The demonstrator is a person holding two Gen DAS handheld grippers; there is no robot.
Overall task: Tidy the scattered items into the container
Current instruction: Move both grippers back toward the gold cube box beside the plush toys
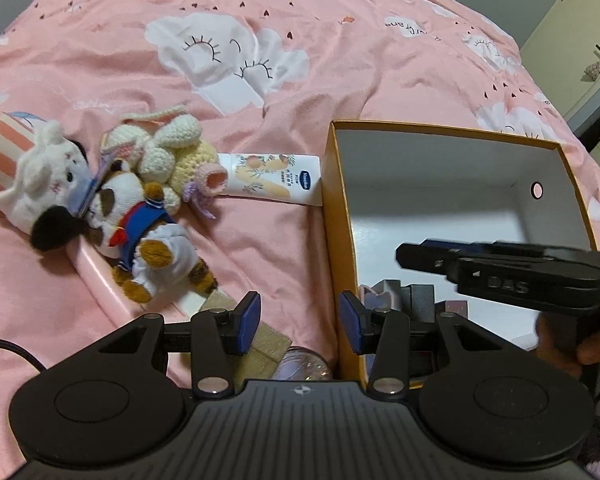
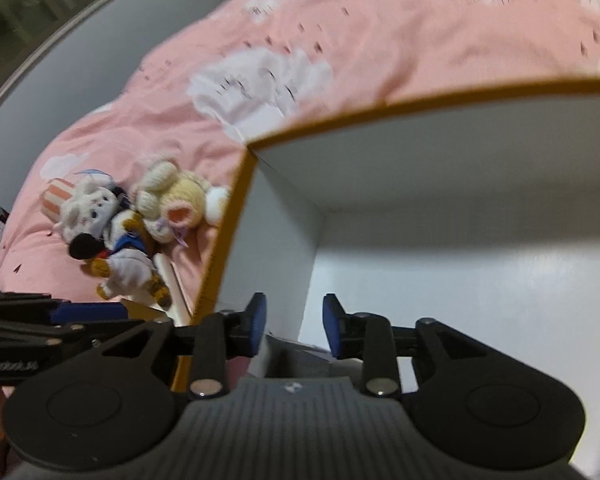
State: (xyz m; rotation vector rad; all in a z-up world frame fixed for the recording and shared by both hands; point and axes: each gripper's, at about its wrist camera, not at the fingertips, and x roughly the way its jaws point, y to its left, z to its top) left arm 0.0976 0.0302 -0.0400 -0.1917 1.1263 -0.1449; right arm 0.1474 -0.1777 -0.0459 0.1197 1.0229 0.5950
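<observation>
The left claw [image 1: 299, 322] is released, its blue pads spread with nothing between them; it hangs over the near left wall of the box [image 1: 342, 240], one finger outside the orange rim and one inside. Just below it on the bed lie a tan cardboard piece [image 1: 266, 338] and a clear glittery jar [image 1: 304, 366] against the box's outer wall.

The right claw [image 2: 294, 326] is also released and empty (pads apart over the box's near left corner). Small dark and lilac boxes [image 1: 410, 298] sit on the box floor at the near end; the rest of the white floor, out to the far wall, is bare.

Left of the box, a long pink case [image 1: 100, 276] lies under a calico plush in a blue sailor collar [image 1: 148, 240]. Touching it are a white plush with a striped hat [image 1: 32, 176] and a crocheted cream bunny [image 1: 172, 152]. A hand-cream tube [image 1: 276, 178] lies between the bunny and the box, its end meeting the outer wall.

Beyond, the pink cloud-print bedspread [image 1: 340, 60] runs open to the far edge of the bed.
</observation>
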